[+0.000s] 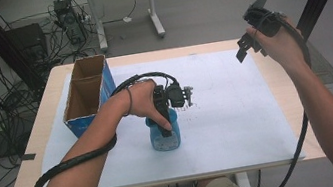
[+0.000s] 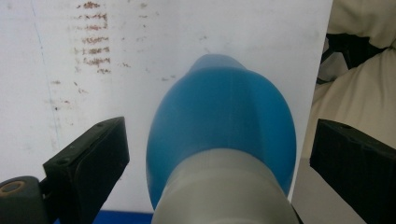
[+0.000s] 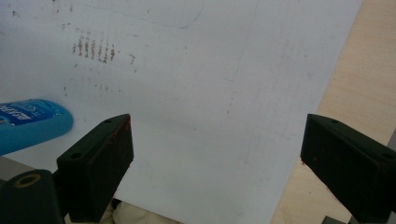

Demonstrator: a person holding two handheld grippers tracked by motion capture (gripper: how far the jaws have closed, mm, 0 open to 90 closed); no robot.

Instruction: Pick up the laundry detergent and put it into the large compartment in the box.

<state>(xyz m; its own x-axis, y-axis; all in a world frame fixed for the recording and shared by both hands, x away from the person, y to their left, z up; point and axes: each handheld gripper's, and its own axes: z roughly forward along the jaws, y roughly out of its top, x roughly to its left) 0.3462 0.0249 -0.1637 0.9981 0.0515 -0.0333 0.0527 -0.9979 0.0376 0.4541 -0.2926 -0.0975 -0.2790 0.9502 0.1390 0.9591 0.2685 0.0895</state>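
Note:
A blue bottle point(image 1: 165, 138) with a grey cap point(image 2: 224, 186) stands upright on the white sheet point(image 1: 238, 112), near the table's front middle. My left gripper point(image 1: 164, 123) points down over it. In the left gripper view its jaws stand wide apart on either side of the bottle point(image 2: 219, 116), with a gap on each side, so the left gripper point(image 2: 219, 137) is open. My right gripper point(image 1: 247, 46) is held up in the air over the table's far right. It is open point(image 3: 215, 135) with nothing between its jaws, and the bottle point(image 3: 32, 121) lies off to its left.
An open cardboard box point(image 1: 86, 93) with blue sides stands at the left of the table. Brown smudges point(image 2: 93, 46) mark the sheet. Bare wood point(image 1: 280, 90) borders the sheet on the right. Cables and another table's legs point(image 1: 155, 19) lie beyond the far edge.

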